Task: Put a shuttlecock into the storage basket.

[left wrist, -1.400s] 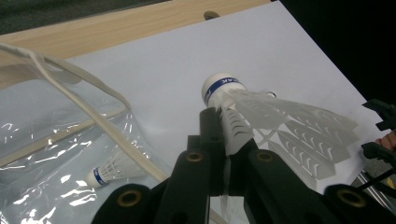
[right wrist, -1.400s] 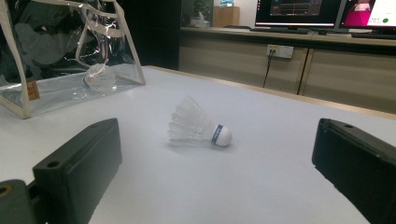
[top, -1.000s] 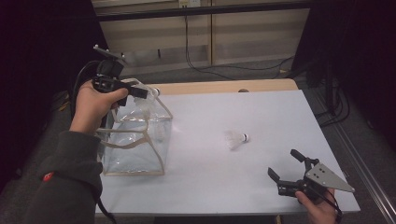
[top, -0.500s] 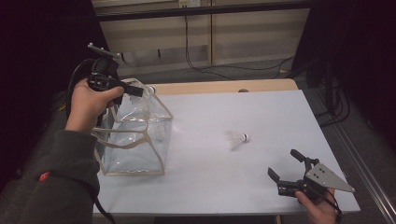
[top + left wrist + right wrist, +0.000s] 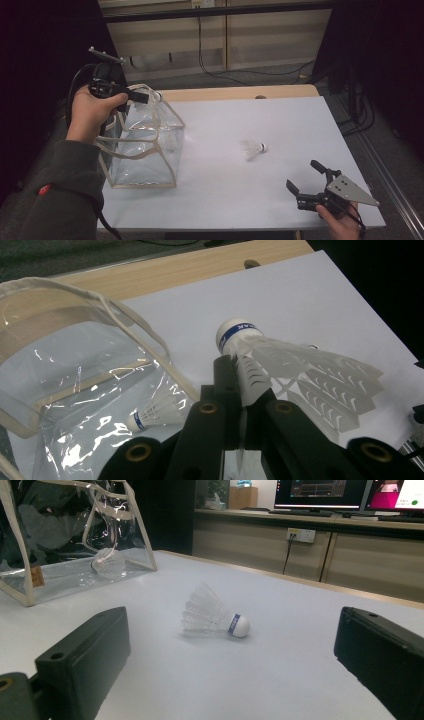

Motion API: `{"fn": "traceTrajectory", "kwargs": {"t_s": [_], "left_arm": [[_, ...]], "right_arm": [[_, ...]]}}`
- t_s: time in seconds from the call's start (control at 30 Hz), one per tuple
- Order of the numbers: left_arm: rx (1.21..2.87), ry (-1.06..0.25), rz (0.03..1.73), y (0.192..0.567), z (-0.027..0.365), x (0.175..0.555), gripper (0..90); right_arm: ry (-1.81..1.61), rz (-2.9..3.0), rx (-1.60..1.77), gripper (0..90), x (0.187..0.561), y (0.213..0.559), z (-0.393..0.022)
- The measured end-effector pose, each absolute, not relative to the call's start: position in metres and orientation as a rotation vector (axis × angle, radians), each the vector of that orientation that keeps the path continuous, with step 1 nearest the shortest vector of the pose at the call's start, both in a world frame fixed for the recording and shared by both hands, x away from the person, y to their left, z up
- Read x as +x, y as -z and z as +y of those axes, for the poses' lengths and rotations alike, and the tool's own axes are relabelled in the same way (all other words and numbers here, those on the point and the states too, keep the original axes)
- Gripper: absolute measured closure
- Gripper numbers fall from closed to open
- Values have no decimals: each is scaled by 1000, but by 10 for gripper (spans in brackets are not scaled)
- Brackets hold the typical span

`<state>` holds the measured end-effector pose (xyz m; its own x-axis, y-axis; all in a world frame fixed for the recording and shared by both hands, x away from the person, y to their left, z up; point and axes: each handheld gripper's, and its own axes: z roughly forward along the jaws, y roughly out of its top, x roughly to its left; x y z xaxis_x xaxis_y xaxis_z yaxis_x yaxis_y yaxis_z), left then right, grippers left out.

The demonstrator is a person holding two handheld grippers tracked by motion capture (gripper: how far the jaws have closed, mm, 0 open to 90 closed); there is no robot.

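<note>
Tongs in our left hand (image 5: 141, 97) are pinching a white feather shuttlecock (image 5: 280, 360) by its skirt, just below the cork, and we are holding it above the open mouth of the clear plastic bag (image 5: 145, 145) at the left side of the desk (image 5: 225, 200). In the left gripper view the jaws are pressed together on the feathers, with the cork pointing up and away from us. A blue band is circling that cork with white lettering on it; we are making out only a few letters, too partial to read as a brand.

Inside the bag, one shuttlecock (image 5: 155, 415) is already lying on the bottom, its own blue band showing through the plastic. Another shuttlecock (image 5: 252, 149) is lying on its side out on the white desk, well apart from the bag, cork toward the right. Our right tongs (image 5: 306, 186) are resting spread wide near the front right corner of the desk, gripping nothing, and in the right gripper view they are facing that loose shuttlecock (image 5: 215, 614).

We are judging the job as roughly midway: one shuttlecock is bagged, one is about to be dropped in, and one is left to fetch.

Beyond the desk, monitors (image 5: 320, 492) are glowing on a counter, their text too small to read.
</note>
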<state>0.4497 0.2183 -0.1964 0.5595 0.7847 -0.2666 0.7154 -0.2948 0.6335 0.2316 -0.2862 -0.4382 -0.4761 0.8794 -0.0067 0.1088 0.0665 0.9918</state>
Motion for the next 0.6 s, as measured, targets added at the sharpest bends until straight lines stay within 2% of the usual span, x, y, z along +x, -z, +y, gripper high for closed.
{"fn": "traceTrajectory", "kwargs": {"t_s": [0.6], "left_arm": [[2052,-127,1231,199,228,453,895]], "right_arm": [[-1473,1681,994,14,232,438,-286]]}}
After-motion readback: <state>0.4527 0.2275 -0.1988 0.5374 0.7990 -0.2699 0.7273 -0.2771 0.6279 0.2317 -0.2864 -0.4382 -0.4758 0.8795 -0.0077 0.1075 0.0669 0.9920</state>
